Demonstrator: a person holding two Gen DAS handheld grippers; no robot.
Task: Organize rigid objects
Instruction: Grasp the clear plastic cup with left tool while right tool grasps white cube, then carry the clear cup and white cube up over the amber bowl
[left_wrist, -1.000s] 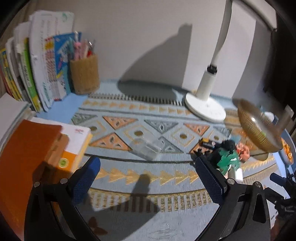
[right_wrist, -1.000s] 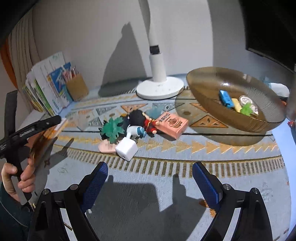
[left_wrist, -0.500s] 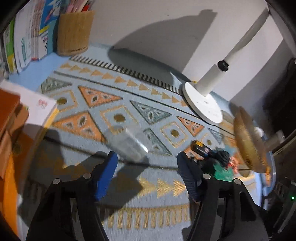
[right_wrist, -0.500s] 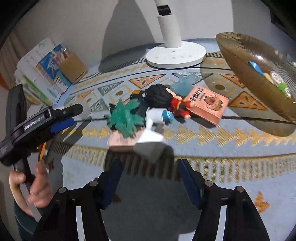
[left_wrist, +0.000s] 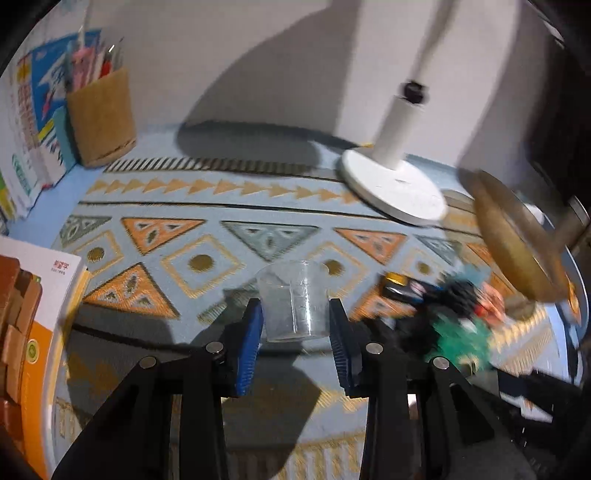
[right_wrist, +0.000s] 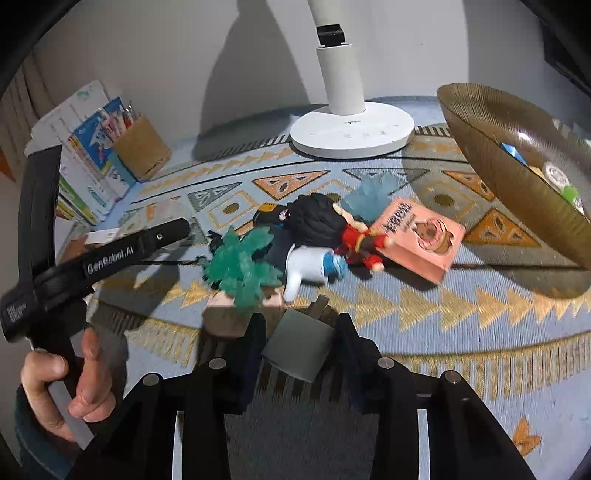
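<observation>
Pinching an upright clear cup (left_wrist: 293, 301), mouth up, mid-tabletop, left gripper (left_wrist: 295, 339) just closed on it; right gripper (right_wrist: 295, 341) just closed around tilted white cube (right_wrist: 299, 345), contact unclear, base hidden

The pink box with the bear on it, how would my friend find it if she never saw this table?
Start at the white lamp base at the back of the patterned mat. Come toward the front to the toy pile beside the brown bowl. The pink box lies flat at the pile's bowl side, the only flat rectangle there, with a cartoon bear on top.
</observation>
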